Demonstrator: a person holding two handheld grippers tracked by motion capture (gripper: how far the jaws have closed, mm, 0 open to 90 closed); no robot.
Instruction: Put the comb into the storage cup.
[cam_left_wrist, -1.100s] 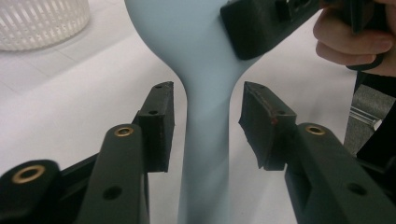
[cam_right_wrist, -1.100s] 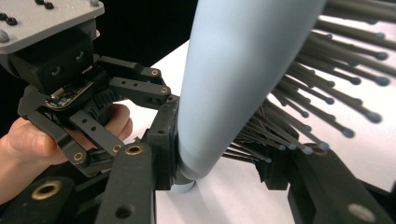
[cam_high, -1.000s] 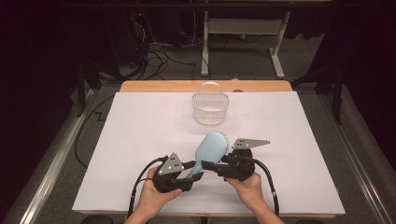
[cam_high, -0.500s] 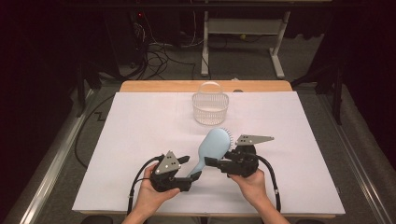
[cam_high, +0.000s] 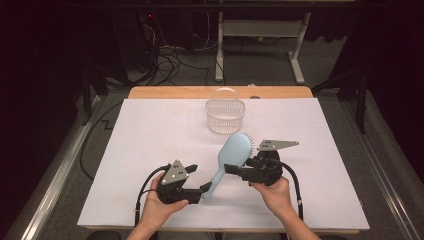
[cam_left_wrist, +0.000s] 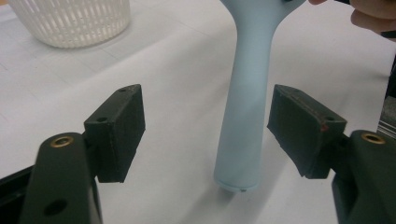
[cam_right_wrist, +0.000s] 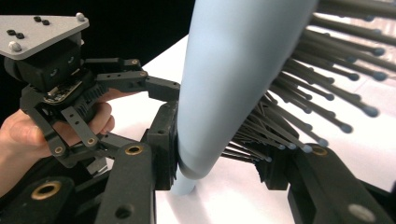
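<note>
A light blue hairbrush (cam_high: 232, 152) with dark bristles is held above the white table (cam_high: 150, 130), its handle pointing toward the person. My right gripper (cam_high: 231, 170) is shut on the brush head (cam_right_wrist: 233, 70), one jaw on its smooth back and the other among the bristles. My left gripper (cam_high: 200, 178) stands open around the handle (cam_left_wrist: 245, 116). Its jaws have just been opening, and both pads (cam_left_wrist: 119, 128) are clear of the handle, whose end hangs between them. In the right gripper view the left gripper (cam_right_wrist: 166, 109) sits just behind the brush.
A white slatted basket (cam_high: 225, 116) stands at the back middle of the table, beyond the brush; its wall (cam_left_wrist: 70, 18) shows in the left gripper view. Cables trail from both grippers toward the front edge. Dark floor and table legs lie behind.
The left gripper's jaws have opened off the brush handle and the left hand has drawn slightly back. The right gripper keeps hold of the brush head.
</note>
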